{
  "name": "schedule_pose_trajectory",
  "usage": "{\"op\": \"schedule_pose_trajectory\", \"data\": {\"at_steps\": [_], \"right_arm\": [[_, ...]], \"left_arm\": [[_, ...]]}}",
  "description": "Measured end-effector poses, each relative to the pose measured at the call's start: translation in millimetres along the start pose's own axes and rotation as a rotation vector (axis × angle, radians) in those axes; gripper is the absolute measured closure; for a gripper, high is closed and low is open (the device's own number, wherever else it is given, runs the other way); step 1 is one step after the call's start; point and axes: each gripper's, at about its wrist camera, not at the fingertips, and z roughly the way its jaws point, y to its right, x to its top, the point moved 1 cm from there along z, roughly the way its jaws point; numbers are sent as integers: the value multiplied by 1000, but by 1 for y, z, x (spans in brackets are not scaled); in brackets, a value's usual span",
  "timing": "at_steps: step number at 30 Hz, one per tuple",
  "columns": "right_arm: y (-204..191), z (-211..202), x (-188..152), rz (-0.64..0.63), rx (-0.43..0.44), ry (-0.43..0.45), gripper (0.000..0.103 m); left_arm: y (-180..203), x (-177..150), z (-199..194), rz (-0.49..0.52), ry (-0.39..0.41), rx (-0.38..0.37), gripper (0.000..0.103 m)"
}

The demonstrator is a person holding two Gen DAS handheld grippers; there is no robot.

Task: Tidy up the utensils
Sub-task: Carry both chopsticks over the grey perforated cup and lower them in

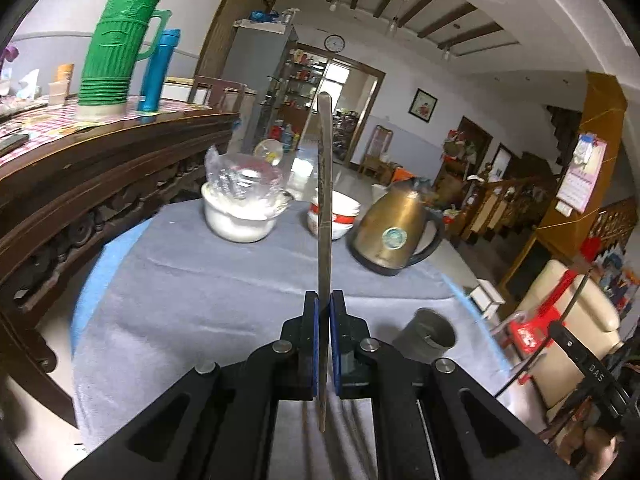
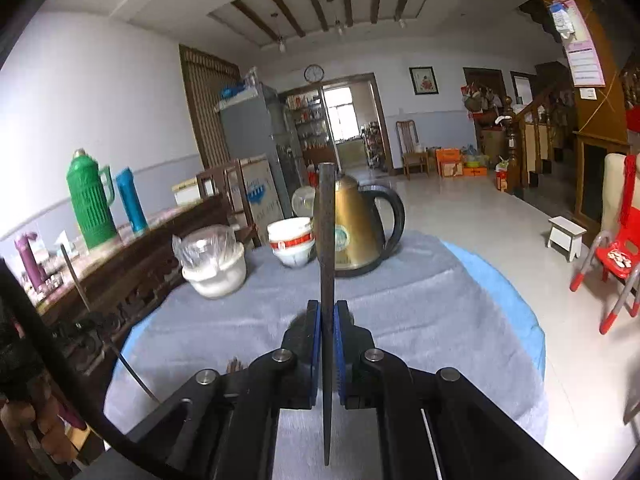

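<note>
Utensils are in both grippers at this moment: the left gripper pinches a flat metal utensil handle edge-on, its tines showing beneath the jaws, and the right gripper pinches a dark flat utensil the same way. Each stands up above the grey-clothed tabletop, clear of the cloth.

The likely trouble is a slip. Each piece is thin and smooth, gripped on a short stretch near one end, so a quick turn of the wrist could let it pivot or slide out. A wide swing could also knock the gold kettle, the stacked bowls or the covered white bowl. The grey metal cup near the left gripper looks like the holder; a tilted entry could tip it.

Both pairs of jaws are pressed together, nearly closed, on the thin metal.
</note>
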Motion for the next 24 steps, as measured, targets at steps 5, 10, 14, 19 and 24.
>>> {"op": "schedule_pose_trajectory", "data": {"at_steps": [5,10,14,19,24], "right_arm": [[11,-9,29,48,19,79,96],[12,-4,57,57,31,141,96],[9,13,70,66,49,162,96],[4,43,73,48,34,181,96],[12,77,67,58,18,150,96]], "left_arm": [[23,22,6,-23,10,-88,97],[53,47,17,-35,28,-177,97],[80,59,39,-25,27,-220,97],[108,60,77,0,-12,-231,97],[128,50,116,32,-53,-206,97]]}}
